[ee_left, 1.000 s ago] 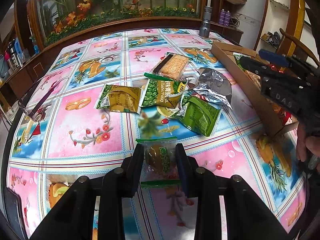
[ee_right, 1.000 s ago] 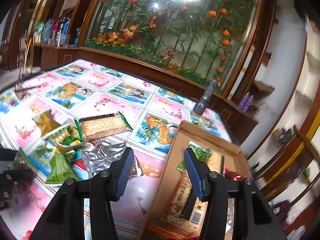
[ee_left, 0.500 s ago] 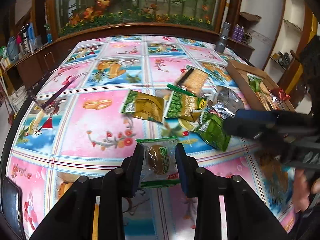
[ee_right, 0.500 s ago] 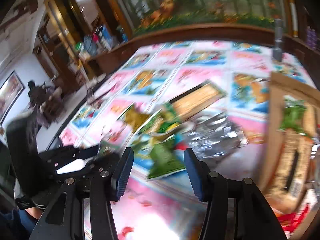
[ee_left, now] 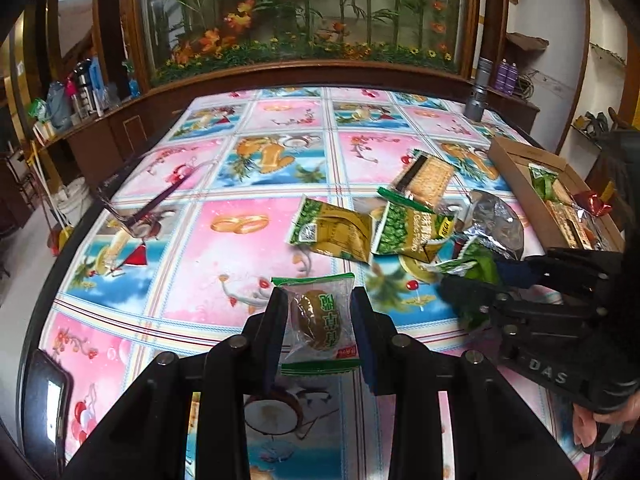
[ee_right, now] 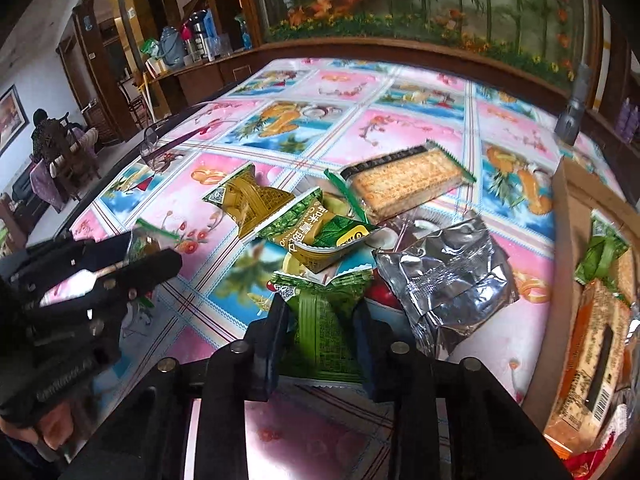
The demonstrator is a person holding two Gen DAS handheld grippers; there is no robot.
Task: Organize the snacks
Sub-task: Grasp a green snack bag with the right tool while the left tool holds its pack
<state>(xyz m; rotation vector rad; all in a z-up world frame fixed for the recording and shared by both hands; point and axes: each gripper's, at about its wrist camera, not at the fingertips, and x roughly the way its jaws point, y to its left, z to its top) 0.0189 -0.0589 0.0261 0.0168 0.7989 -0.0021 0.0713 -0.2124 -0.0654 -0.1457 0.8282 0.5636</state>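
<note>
My left gripper [ee_left: 316,300] is shut on a clear packet with green ends and a brown cake [ee_left: 318,322], held a little above the tablecloth. My right gripper [ee_right: 320,308] is closing its jaws on a green snack packet [ee_right: 322,332] at the near edge of the snack pile, and both pads touch its sides. In the left wrist view that right gripper [ee_left: 476,280] reaches in from the right. A cardboard box [ee_right: 560,240] holding several snacks lies at the right. In the right wrist view the left gripper [ee_right: 148,248] sits at the left with its packet.
Loose on the cloth lie a cracker pack [ee_right: 404,180], a silver packet [ee_right: 448,276], a green pea packet [ee_right: 324,232] and a gold packet [ee_right: 252,200]. Eyeglasses [ee_right: 160,148] rest near the left edge. A grey flashlight [ee_left: 478,92] stands at the far right. A phone [ee_left: 44,400] lies at the near left.
My right gripper swung left from over the box and down to the green packet, and its jaws narrowed around it. The left gripper kept its packet and shifted slightly.
</note>
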